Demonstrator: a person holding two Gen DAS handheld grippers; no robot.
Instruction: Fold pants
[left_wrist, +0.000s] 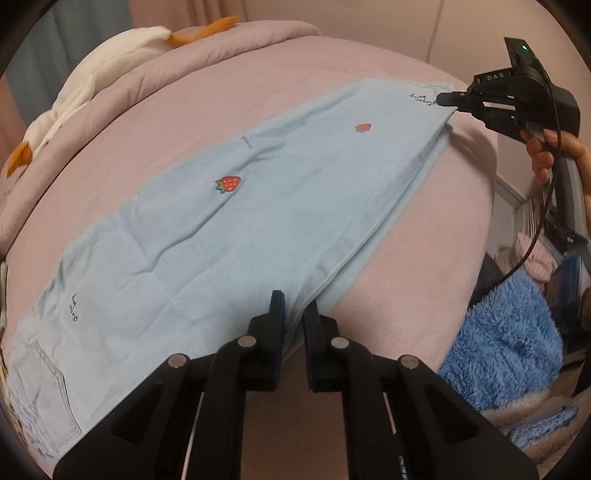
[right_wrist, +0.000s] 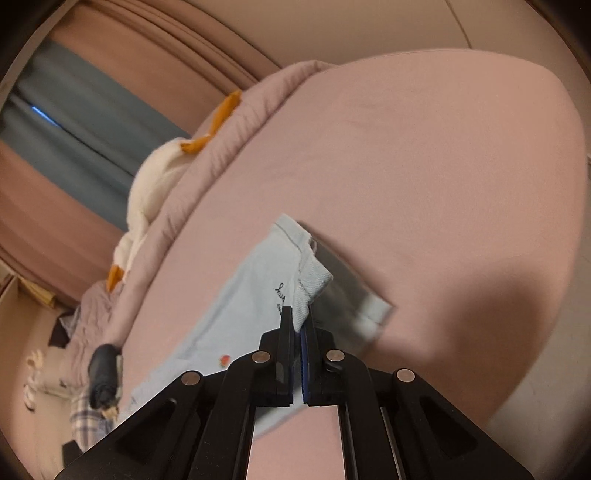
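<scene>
Pants, light blue, lie flat along the pink bed, legs stacked. We judge them soft, light, limp; best held at hems and waist corners. Right gripper pinches the hem closed. Left gripper sits slightly parted over the stacked edge; hold unclear.

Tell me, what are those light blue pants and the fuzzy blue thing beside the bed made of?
The pants look like soft, matte cotton, possibly light denim: a twill weave shows at the hem pinched in the right gripper, with stitched seams and a patch pocket. The blue throw looks like fluffy synthetic fleece, judging by its shaggy, clumped pile.
</scene>
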